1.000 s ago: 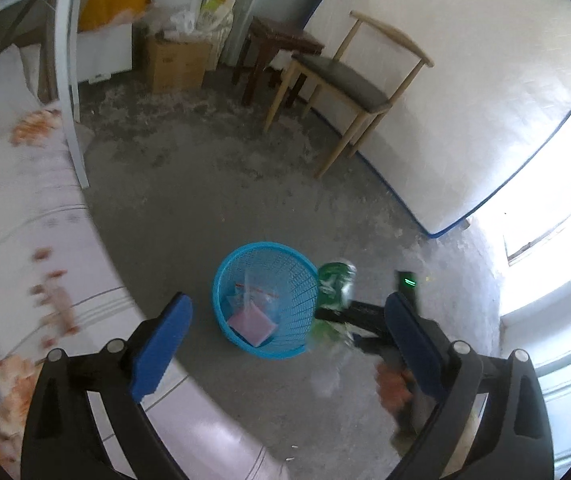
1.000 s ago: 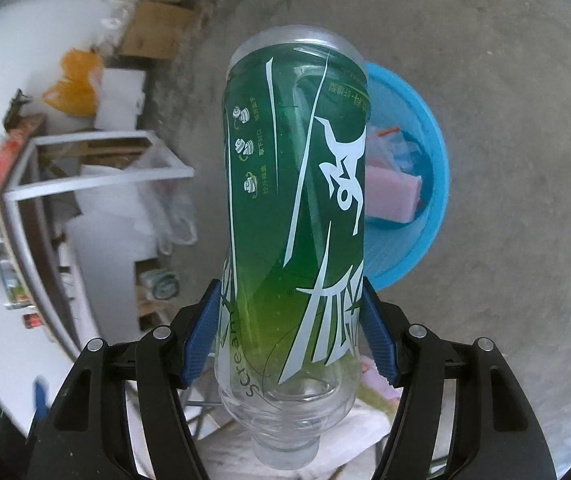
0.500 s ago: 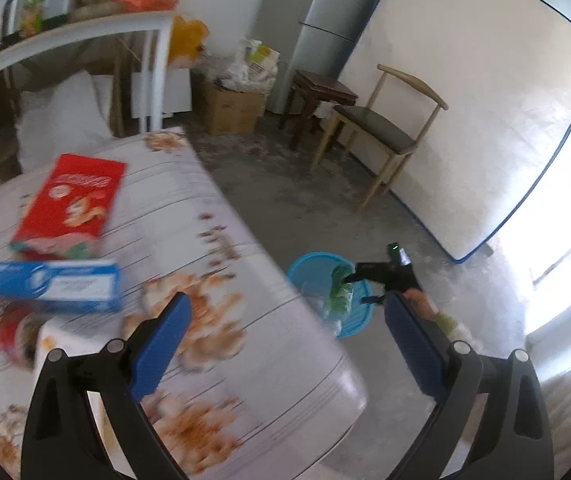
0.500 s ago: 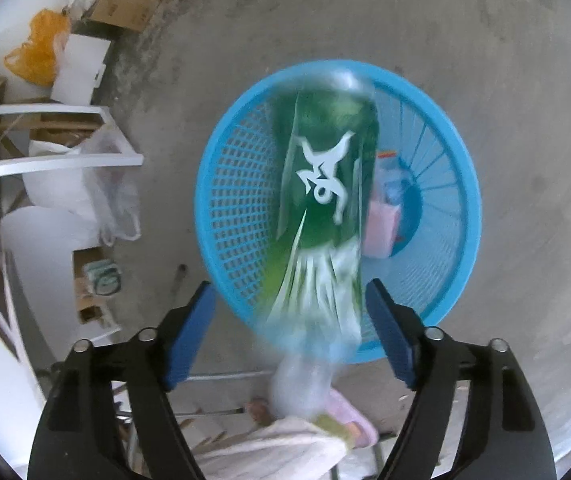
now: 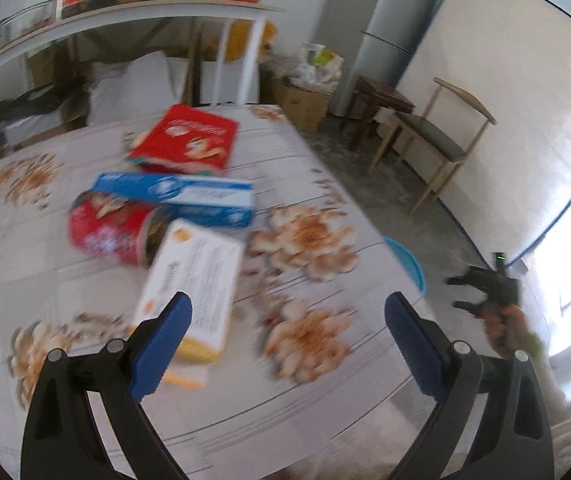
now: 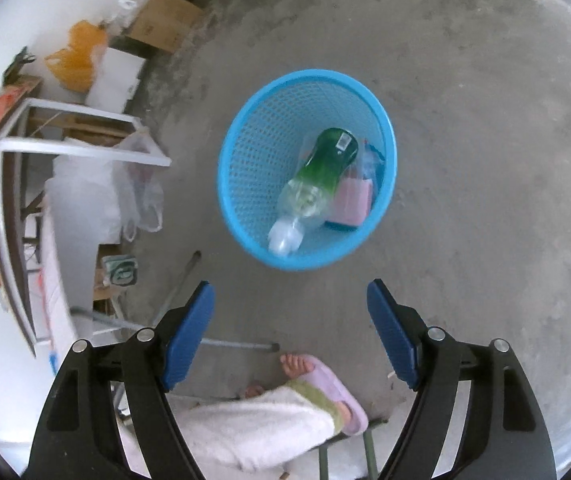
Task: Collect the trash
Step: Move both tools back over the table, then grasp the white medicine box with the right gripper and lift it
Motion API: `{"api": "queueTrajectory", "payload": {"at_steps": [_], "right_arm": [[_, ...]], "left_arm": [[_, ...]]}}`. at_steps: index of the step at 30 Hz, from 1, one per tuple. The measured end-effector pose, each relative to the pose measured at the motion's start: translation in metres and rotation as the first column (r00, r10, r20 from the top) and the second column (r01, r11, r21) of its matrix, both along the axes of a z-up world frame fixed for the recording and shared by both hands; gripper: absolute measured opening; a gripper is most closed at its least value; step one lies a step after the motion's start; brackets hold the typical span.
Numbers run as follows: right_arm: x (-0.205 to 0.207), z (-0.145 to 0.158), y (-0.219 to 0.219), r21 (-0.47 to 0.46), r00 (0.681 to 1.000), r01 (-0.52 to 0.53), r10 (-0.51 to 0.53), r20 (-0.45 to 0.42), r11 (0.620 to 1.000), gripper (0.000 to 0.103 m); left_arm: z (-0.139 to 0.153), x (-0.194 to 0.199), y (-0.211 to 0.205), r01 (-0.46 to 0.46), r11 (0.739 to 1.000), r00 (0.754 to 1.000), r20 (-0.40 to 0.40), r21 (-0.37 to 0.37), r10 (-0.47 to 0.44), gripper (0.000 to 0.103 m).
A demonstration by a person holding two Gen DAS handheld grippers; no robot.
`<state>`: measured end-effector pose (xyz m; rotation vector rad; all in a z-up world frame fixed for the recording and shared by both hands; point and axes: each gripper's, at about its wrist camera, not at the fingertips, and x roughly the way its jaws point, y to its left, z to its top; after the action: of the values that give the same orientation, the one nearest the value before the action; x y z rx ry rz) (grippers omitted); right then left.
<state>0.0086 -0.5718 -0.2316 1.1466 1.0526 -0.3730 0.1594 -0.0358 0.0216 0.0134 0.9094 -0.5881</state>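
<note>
bare concrete floor holds a blue mesh basket (image 6: pixel 245 168) with the green plastic bottle (image 6: pixel 327 162) lying inside. right gripper (image 6: pixel 289 332) hangs above, jaws apart, empty. left gripper (image 5: pixel 287 340), also spread, hovers over boxes on the floral tablecloth (image 5: pixel 305 240).

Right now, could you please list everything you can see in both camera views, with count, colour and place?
basket: 1, blue, on the concrete floor
bottle: 1, green, lying inside the basket
packet: 1, pink, in the basket beside the bottle
table: 1, white floral cover
red box: 1, far on the table
blue box: 1, middle of the table
can: 1, red, lying on its side
white box: 1, nearest the left gripper
chair: 1, wooden, by the wall
left gripper: open, empty, over the table
right gripper: open, empty, above the basket
foot: 1, pink slipper
</note>
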Motion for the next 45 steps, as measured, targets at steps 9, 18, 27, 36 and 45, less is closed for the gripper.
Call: {"api": "queueTrajectory", "payload": {"at_steps": [9, 18, 27, 36, 45], "right_arm": [[0.021, 0.120, 0.101, -0.141, 0.947, -0.207, 0.234, 0.219, 0.968, 0.081], [0.127, 0.144, 0.255, -0.053, 0.749, -0.573, 0.549, 0.370, 0.818, 0.083], [0.177, 0.135, 0.324, 0.010, 0.718, -0.659, 0.625, 0.308, 0.752, 0.083], [0.199, 0.144, 0.363, -0.190, 0.666, -0.710, 0.734, 0.133, 0.678, 0.087], [0.219, 0.128, 0.420, -0.369, 0.587, -0.771, 0.804, -0.094, 0.520, 0.091]], "left_arm": [[-0.019, -0.008, 0.059, -0.109, 0.994, 0.994, 0.000, -0.021, 0.109, 0.095], [-0.045, 0.029, 0.073, -0.144, 0.980, 0.990, -0.034, -0.139, 0.140, 0.095], [-0.081, 0.058, 0.049, -0.052, 0.963, 0.979, -0.205, -0.264, -0.003, 0.088], [-0.079, 0.030, 0.052, 0.015, 0.924, 0.964, -0.239, -0.383, -0.115, 0.088], [-0.080, 0.033, 0.113, -0.176, 0.907, 0.962, -0.264, -0.383, 0.076, 0.088]]}}
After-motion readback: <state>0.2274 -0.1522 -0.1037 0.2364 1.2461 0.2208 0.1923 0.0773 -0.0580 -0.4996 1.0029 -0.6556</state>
